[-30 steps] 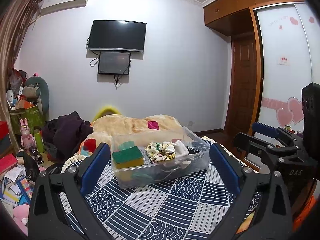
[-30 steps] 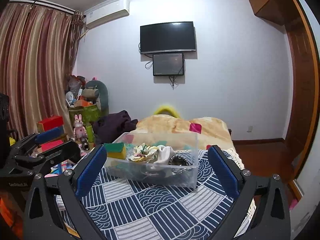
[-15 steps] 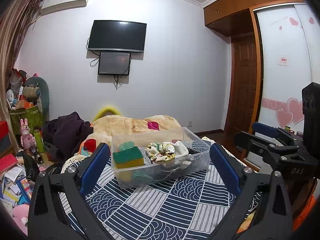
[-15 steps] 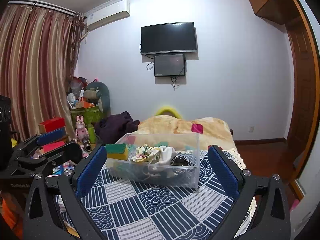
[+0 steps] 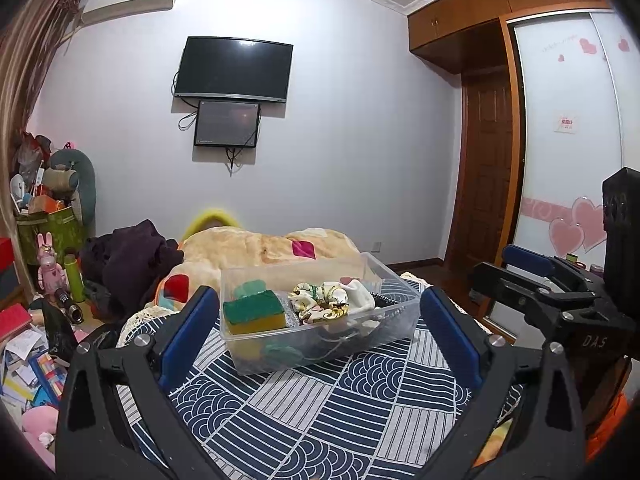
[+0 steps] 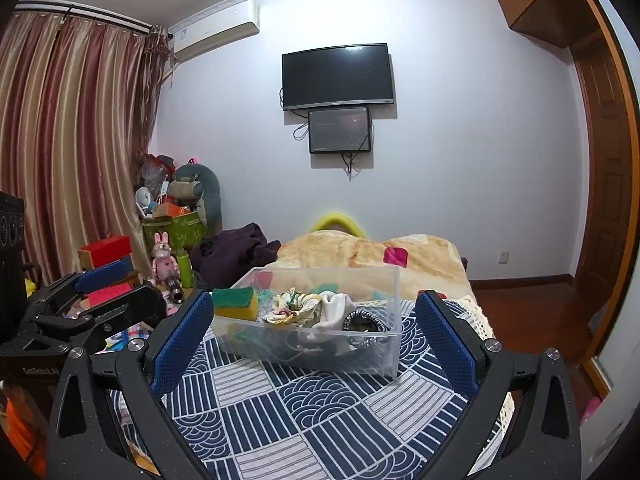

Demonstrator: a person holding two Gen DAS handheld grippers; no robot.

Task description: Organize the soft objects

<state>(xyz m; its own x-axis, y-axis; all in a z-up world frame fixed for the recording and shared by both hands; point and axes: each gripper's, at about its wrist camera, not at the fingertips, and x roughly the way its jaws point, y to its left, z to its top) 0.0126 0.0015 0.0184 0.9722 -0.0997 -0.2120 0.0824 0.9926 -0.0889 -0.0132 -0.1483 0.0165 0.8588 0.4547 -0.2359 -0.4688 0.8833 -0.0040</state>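
Note:
A clear plastic bin (image 5: 394,322) (image 6: 384,360) stands on a blue patterned cloth. It holds a green and yellow sponge (image 5: 254,312) (image 6: 234,302), a floral scrunchie (image 5: 320,304) (image 6: 294,306), a white cloth (image 5: 358,298) (image 6: 334,308) and a dark braided band (image 6: 366,322). My left gripper (image 5: 318,332) is open and empty, held back from the bin's near side. My right gripper (image 6: 314,336) is open and empty too, also short of the bin. Each gripper shows at the side of the other's view.
The blue patterned cloth (image 5: 320,408) (image 6: 312,408) covers the table. A bed with a tan blanket (image 5: 260,246) lies behind. Cluttered boxes and toys (image 6: 164,256) stand at the left. A wooden door (image 5: 486,168) is at the right.
Both grippers have drifted very slightly; the bin sits a touch lower in the right wrist view. Nothing was grasped or released.

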